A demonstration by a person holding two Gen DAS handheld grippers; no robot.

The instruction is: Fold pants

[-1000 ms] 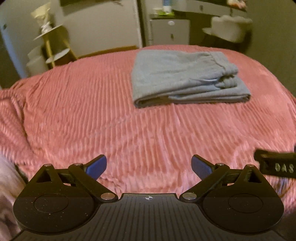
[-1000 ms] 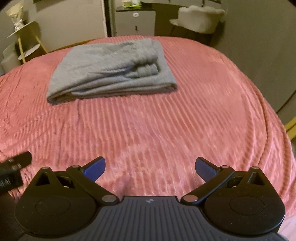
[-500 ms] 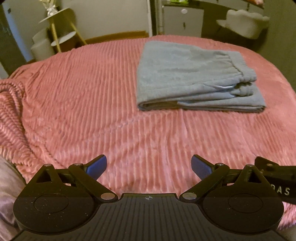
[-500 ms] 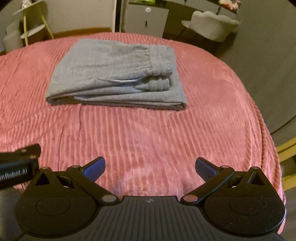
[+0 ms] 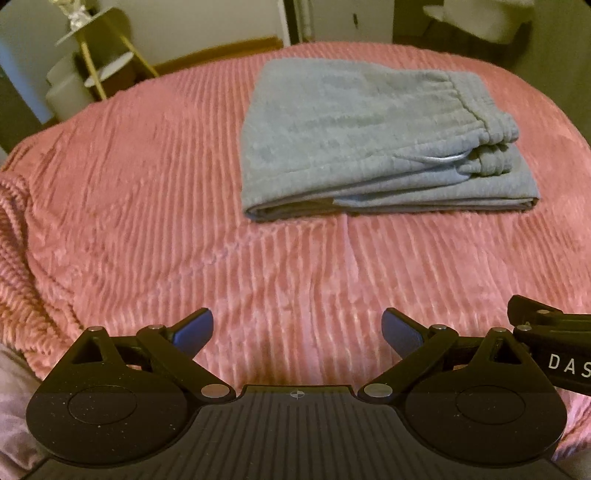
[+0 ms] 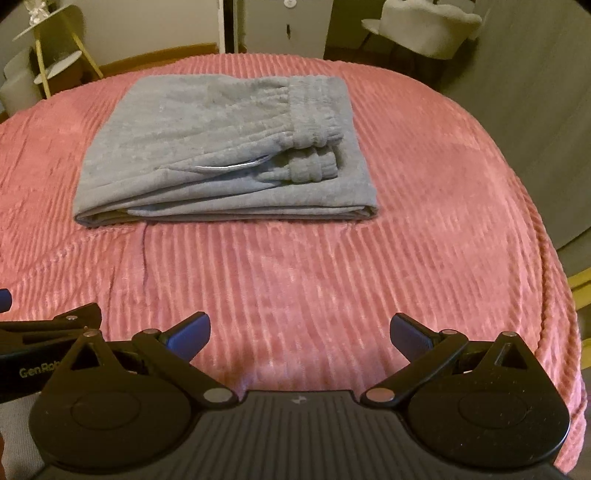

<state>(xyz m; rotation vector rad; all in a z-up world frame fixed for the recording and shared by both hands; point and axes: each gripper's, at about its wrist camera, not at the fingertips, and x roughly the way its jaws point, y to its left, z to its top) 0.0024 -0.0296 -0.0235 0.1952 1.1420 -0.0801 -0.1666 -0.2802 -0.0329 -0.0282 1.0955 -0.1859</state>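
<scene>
Grey sweatpants (image 5: 369, 136) lie folded in a flat rectangle on a pink ribbed bedspread (image 5: 147, 221), waistband and a light drawstring on top at the right. They also show in the right wrist view (image 6: 221, 147). My left gripper (image 5: 297, 332) is open and empty, held above the bedspread well short of the pants. My right gripper (image 6: 300, 334) is open and empty, beside the left one. Each gripper's body shows at the edge of the other's view.
A gold tiered side table (image 5: 92, 62) stands past the bed's far left. White cabinets (image 6: 284, 26) and a pale upholstered chair (image 6: 424, 29) stand beyond the far edge. The bed drops off at the right (image 6: 546, 258). A rumpled blanket edge (image 5: 14, 221) lies at the left.
Both grippers have moved closer to the folded pants, which now look larger and lower in both views. The pants have not moved. Both stay open.
</scene>
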